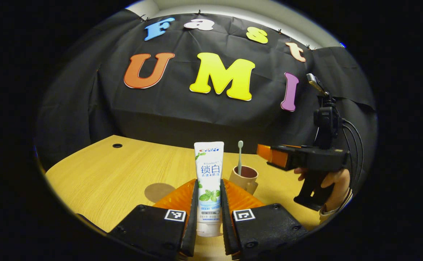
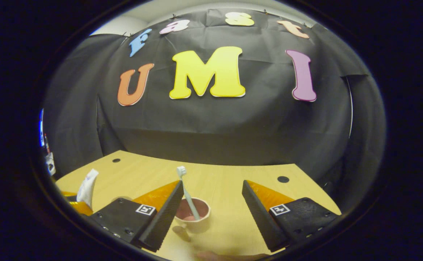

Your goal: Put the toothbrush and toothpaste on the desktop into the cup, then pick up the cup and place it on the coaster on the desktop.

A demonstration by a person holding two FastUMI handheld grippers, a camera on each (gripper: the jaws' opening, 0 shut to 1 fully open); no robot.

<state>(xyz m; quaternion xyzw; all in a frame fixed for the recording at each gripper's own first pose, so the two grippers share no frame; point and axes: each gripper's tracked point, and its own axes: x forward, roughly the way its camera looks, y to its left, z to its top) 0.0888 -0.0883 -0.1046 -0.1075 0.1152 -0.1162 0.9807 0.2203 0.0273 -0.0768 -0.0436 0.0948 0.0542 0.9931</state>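
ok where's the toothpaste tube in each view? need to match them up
Left gripper view: toothpaste tube stands upright at bottom centre, clamped between that gripper's jaws.
Right gripper view: the tube is at the far lower left edge, tilted, above an orange finger.
Shared landmark: the cup with the toothbrush standing in it.

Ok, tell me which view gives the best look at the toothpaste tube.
The left gripper view. The toothpaste tube stands upright, close and centred, clamped between the left hand-held gripper fingers, its whole front visible. The right gripper view shows the tube small at the far left edge, tilted and partly hidden.
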